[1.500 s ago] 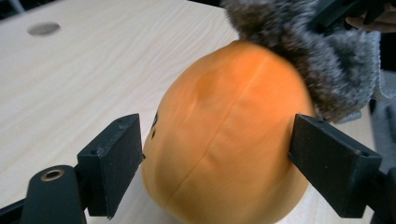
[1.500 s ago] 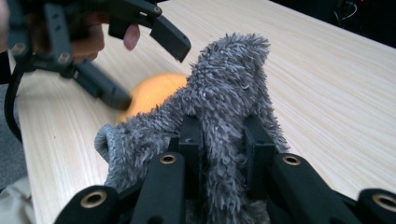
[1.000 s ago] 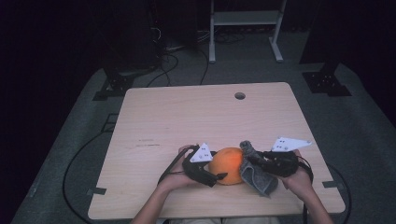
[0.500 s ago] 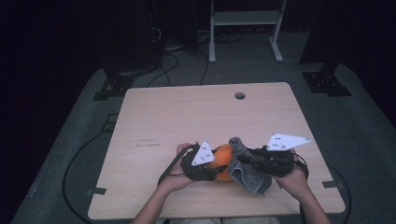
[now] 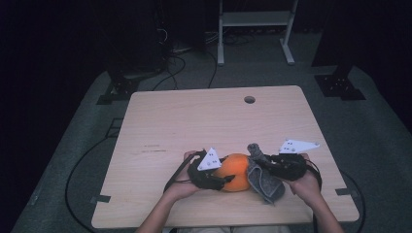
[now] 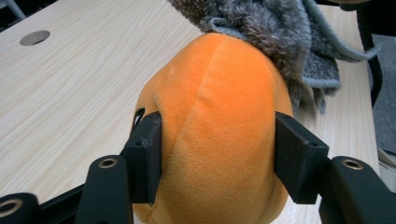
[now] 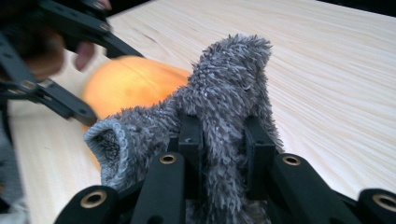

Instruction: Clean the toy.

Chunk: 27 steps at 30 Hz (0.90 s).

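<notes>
An orange plush ball (image 5: 234,171) (image 6: 215,116) lies near the table's front edge. My left gripper (image 5: 224,173) (image 6: 215,140) comes at it from the left, its pads pressed into both sides. The jaws have just been opening a little, with the ball still between them. A grey fuzzy cloth (image 5: 265,182) (image 7: 229,79) drapes against the ball's right side, and my right gripper (image 5: 262,168) (image 7: 223,135) is shut on a bunched fold of it. The cloth (image 6: 280,28) overlaps the ball's far side in the left gripper view. The ball (image 7: 126,84) shows behind the cloth in the right gripper view.
The light wooden table (image 5: 204,121) has a round cable hole (image 5: 249,99) at the back. A white metal frame (image 5: 252,29) stands on the floor beyond it. Black cables (image 5: 82,165) run over the grey floor at the left.
The right gripper carried the grey cloth leftward over the ball, then drew back slightly to the right. The left gripper has closed on the ball and stayed in place.
</notes>
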{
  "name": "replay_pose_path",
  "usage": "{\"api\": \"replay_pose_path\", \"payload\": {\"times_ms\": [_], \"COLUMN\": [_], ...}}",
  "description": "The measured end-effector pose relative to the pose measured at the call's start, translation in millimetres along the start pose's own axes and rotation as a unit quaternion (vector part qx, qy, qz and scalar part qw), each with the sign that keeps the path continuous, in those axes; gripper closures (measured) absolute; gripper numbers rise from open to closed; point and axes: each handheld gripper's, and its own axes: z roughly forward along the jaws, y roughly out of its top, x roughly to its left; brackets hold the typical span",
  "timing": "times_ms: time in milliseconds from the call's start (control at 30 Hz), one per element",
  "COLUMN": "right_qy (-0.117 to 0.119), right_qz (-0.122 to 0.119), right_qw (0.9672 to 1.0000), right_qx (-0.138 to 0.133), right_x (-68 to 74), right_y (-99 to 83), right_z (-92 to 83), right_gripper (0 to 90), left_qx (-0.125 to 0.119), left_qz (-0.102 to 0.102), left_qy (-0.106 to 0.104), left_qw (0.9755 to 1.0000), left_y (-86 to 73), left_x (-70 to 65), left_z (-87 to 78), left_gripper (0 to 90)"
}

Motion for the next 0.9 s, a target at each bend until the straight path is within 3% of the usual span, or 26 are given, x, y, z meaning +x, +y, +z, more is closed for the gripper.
{"api": "replay_pose_path", "payload": {"times_ms": [133,200,233,333,367,433,467,567,633,733,900], "right_qy": [-0.015,-0.002,0.008,0.014,0.008,-0.003,0.004,0.004,0.006,0.009,0.014], "right_qz": [0.004,-0.008,-0.028,-0.037,-0.049,-0.054,-0.046,-0.039,-0.036,-0.033,-0.032], "right_qw": [0.9998,0.9996,0.9989,0.9987,0.9986,0.9985,0.9989,0.9992,0.9993,0.9994,0.9994], "right_qx": [-0.012,-0.027,-0.036,-0.031,-0.019,-0.002,-0.002,-0.001,0.001,0.001,0.002], "right_x": [2.0,13.3,24.6,32.5,35.4,35.6,32.6,27.2,26.0,25.1,23.4], "right_y": [2.4,11.3,18.8,22.6,22.7,18.6,14.8,10.1,8.1,6.3,4.8], "right_z": [-7.7,-14.0,-14.1,-9.8,-4.6,3.3,5.8,4.0,2.1,1.0,1.8], "right_gripper": [72.6,72.5,72.5,72.4,72.4,72.5,72.4,72.4,72.4,72.4,72.3], "left_qx": [-0.003,-0.003,-0.005,-0.004,-0.003,-0.003,-0.004,-0.036,-0.044,-0.016,-0.022], "left_qz": [0.002,-0.002,-0.006,-0.004,-0.003,-0.004,-0.004,-0.023,-0.030,-0.027,-0.024], "left_qy": [0.010,0.009,0.009,0.007,0.005,-0.004,-0.007,-0.024,-0.030,-0.032,-0.033], "left_qw": [0.9999,0.9999,0.9999,1.0000,1.0000,1.0000,1.0000,0.9988,0.9981,0.9990,0.9989], "left_y": [1.4,1.6,2.0,2.3,1.9,0.0,-0.8,-1.5,-2.3,-7.8,-11.0], "left_x": [-1.5,-1.4,-1.7,-3.1,-3.1,-1.7,-0.8,5.6,8.8,10.9,9.7], "left_z": [0.6,1.1,1.9,2.1,1.8,1.4,0.7,-5.5,-7.1,-0.5,1.1], "left_gripper": [38.4,38.4,38.5,38.5,38.4,36.6,34.3,28.3,27.1,19.2,20.6]}}
